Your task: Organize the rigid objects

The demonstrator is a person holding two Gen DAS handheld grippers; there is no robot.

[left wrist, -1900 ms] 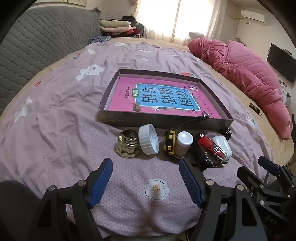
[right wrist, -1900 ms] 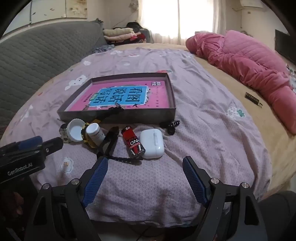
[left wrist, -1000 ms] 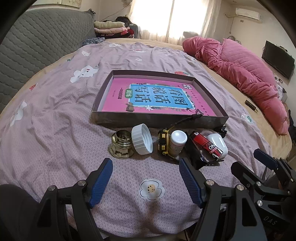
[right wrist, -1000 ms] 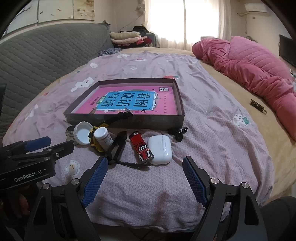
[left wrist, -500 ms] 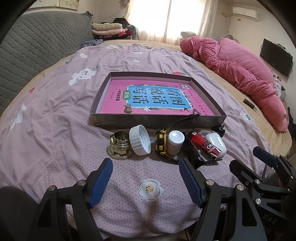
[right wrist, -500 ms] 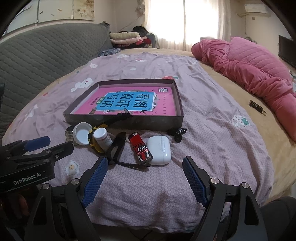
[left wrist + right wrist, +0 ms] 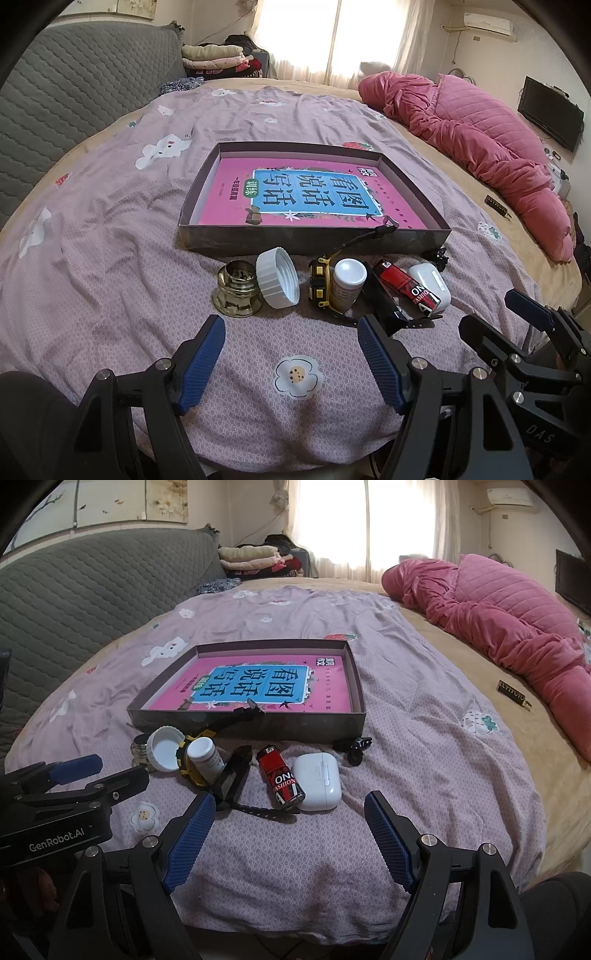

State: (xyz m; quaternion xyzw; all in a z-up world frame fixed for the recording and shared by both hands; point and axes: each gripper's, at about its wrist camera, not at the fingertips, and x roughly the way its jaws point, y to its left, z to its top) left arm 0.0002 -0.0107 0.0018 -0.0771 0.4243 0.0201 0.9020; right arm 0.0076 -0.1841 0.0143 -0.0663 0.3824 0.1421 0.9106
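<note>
So we've got both grippers hanging over the near edge of the bed, left gripper (image 7: 291, 360) and right gripper (image 7: 290, 836), jaws spread wide and holding nothing. The clutter sits in a left-to-right row just ahead, right against the near wall of the box (image 7: 314, 242). The red lighter (image 7: 279, 777) and white earbud case (image 7: 317, 781) lie dead ahead of our right jaws, long axes pointing away from us, so we'd guess the right one goes first.

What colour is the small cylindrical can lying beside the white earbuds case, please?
The small cylindrical can is red with black-and-white lettering, clearest in the right wrist view.
</note>
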